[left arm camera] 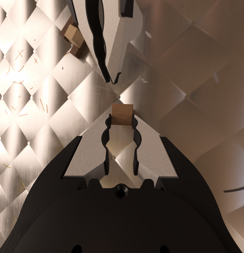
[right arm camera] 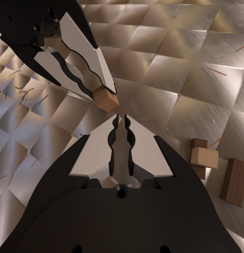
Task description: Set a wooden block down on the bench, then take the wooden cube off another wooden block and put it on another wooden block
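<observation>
Left wrist view: a reddish-brown wooden block [left arm camera: 122, 114] sits pinched at the fingertips of the left claw [left arm camera: 121, 116], gripped on two opposite faces, close over the metal worktop [left arm camera: 200, 123]; whether it touches down I cannot tell. That low, square hold suits the first step, I judge: setting the block on the worktop. The right claw [right arm camera: 121, 116] carries nothing, its tips nearly together with a slim gap, waiting near the held block, probably for the cube transfer. To its right, a pale wooden cube [right arm camera: 204, 157] rests on a dark wooden block [right arm camera: 199, 164], with a second dark block [right arm camera: 235, 183] lying beside, likely the destination. Count: one pale cube, three blocks, two claws.
</observation>
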`<state>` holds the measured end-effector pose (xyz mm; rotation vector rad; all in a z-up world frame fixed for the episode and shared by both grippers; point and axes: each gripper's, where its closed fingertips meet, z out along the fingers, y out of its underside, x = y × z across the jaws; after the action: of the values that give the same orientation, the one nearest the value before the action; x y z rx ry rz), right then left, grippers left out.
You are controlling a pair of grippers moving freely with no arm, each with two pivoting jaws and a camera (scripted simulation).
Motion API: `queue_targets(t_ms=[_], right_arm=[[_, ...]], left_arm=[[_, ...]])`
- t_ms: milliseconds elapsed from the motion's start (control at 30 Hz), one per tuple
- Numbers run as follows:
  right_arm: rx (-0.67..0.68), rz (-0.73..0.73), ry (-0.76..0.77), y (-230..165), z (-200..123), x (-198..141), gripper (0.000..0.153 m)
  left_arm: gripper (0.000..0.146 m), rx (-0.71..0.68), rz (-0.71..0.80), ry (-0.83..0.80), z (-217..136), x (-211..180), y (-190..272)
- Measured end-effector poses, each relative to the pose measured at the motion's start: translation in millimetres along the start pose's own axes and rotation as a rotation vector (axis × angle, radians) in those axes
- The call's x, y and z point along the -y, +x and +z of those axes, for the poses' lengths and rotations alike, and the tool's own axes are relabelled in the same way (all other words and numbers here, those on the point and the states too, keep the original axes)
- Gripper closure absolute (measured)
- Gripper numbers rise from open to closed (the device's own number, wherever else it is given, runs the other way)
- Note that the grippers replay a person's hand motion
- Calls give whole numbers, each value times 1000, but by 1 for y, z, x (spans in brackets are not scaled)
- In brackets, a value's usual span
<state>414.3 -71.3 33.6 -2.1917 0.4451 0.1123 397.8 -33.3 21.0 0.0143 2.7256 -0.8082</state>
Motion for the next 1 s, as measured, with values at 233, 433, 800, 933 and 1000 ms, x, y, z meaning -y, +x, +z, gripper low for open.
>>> queue_targets(t_ms=[233,433,800,933,1000], right_arm=[[-22,13,71,6,-27,8,152],[-106,100,221,23,-97,11,152],[-295,341,252,57,-186,-72,152],[-326,426,166,68,-186,-102,152],[-349,467,125,74,-187,-115,152]], left_arm=[[116,-17,-23,-12,-2,-5,-2],[105,2,-41,-26,-7,-5,-10],[81,12,30,-15,-5,35,-16],[81,-3,10,-39,14,44,-26],[81,-13,-25,-32,20,46,-34]])
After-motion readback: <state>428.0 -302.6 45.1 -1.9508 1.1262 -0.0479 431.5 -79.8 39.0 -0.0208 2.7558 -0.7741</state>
